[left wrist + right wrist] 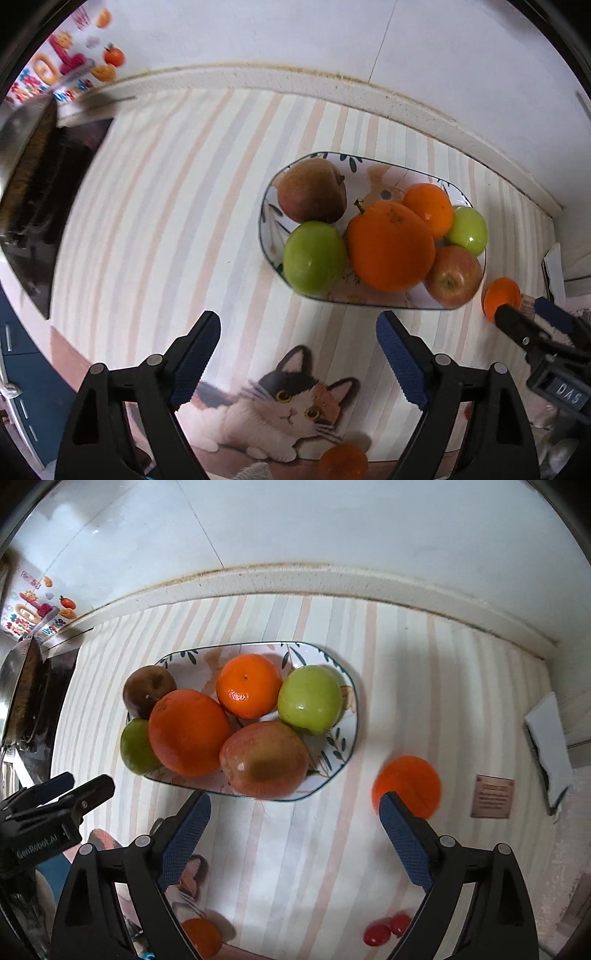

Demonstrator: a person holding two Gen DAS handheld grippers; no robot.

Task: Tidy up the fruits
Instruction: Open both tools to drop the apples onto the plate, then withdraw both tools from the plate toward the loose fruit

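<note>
We find 6 fruits on the plate [347, 738]. A loose orange [406, 786] lies on the striped mat [280, 849], right of it, just ahead of the right gripper [295, 830], the nearer one. Both it and the left gripper [299, 354] are spread wide, empty. Tiled wall behind.

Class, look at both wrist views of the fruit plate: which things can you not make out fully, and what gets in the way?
- Loose orange fruit on the striped cloth: right wrist view, blurred, partly behind a blue pad.
- Small brown plaque: right wrist view, lettering too small.
- Second loose orange fruit: left wrist view, cut off by the bottom edge.
- Small green apple: right wrist view, half hidden behind the large orange.
</note>
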